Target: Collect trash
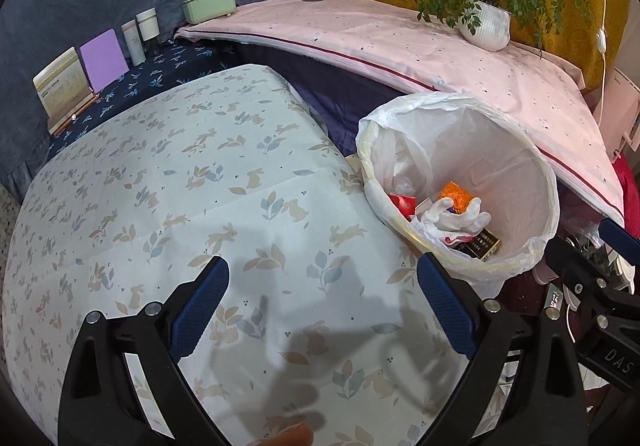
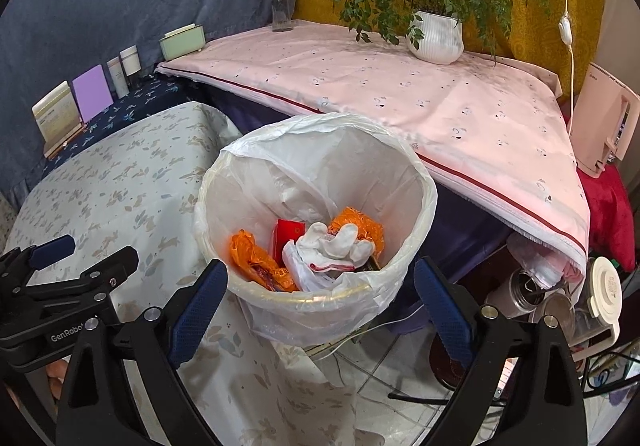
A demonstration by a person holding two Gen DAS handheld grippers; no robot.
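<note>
A waste bin lined with a white plastic bag (image 1: 532, 181) (image 2: 416, 173) stands beside the rabbit-print table. Inside lie a crumpled white glove (image 1: 456, 219) (image 2: 336, 242), orange wrappers (image 1: 456, 195) (image 2: 256, 258), a red box (image 1: 402, 203) (image 2: 286, 234) and a dark packet (image 1: 486, 246). My left gripper (image 1: 324, 306) is open and empty over the tablecloth, left of the bin. My right gripper (image 2: 320, 306) is open and empty just above the bin's near rim. The left gripper shows at the left of the right wrist view (image 2: 86, 258).
The rabbit-print cloth (image 1: 180, 173) covers the near table. At its far edge stand a card holder (image 1: 64, 89), a purple card (image 1: 103, 59) and bottles (image 1: 140, 31). A pink-clothed table (image 2: 400, 93) holds a potted plant (image 2: 438, 35), a vase (image 2: 282, 5) and a green box (image 2: 182, 41). Jars (image 2: 560, 298) sit on the floor at right.
</note>
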